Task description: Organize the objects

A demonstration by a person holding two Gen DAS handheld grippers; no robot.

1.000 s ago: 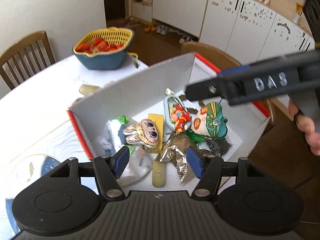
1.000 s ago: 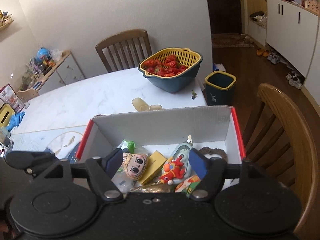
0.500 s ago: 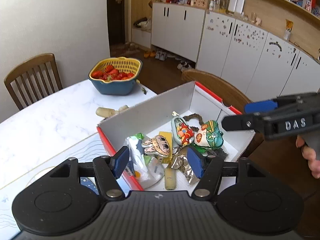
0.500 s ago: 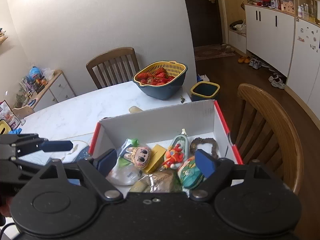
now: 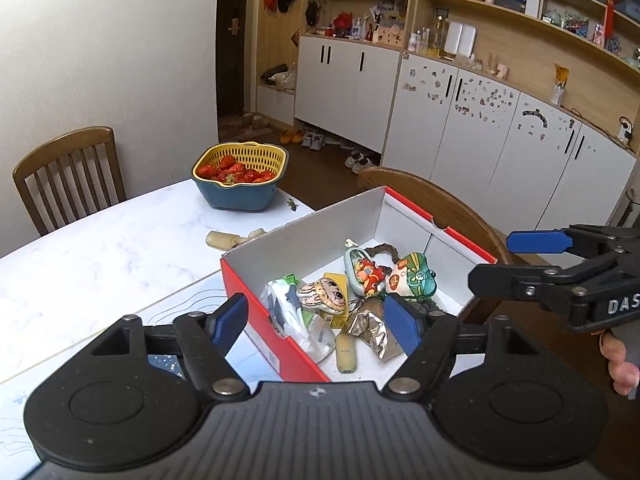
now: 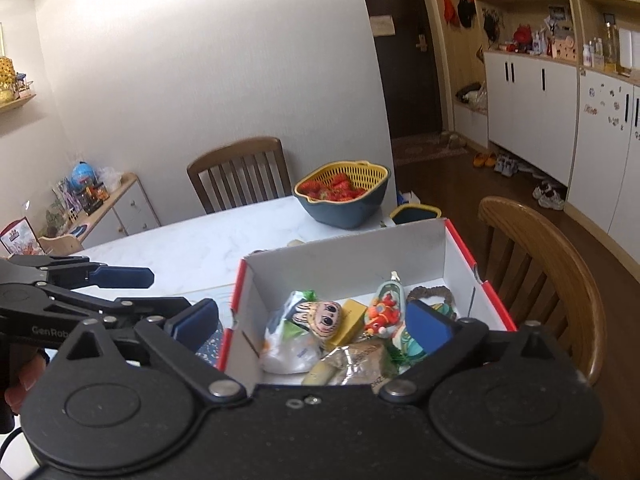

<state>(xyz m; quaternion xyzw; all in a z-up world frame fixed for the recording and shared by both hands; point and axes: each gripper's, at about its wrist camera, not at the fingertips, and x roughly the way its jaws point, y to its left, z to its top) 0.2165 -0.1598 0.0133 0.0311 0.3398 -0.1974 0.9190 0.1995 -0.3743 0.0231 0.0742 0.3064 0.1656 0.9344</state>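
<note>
White-walled cardboard box [image 5: 408, 216] with red outer sides sits on the marble table [image 5: 100, 256], at the edge by a wooden chair [image 6: 560, 264]. Inside it, jumbled and touching: a big-eyed doll keychain [image 5: 322, 295], white plastic bag [image 5: 296, 320], yellow card [image 5: 336, 280], red fish charm [image 5: 362, 274], green pouch [image 5: 412, 278], foil wrapper [image 5: 370, 330], dark hair tie [image 5: 384, 249]. Left gripper [image 5: 316, 320] hovers above the box's near end, jaws have just been opening, now fairly wide, nothing between them. Right gripper [image 6: 316, 322] is also over the box, jaws just opening too, now very wide and empty. Neither touches anything. Yellow strainer basket of strawberries [image 5: 240, 168] in a blue bowl stands well apart at the far table edge.
</note>
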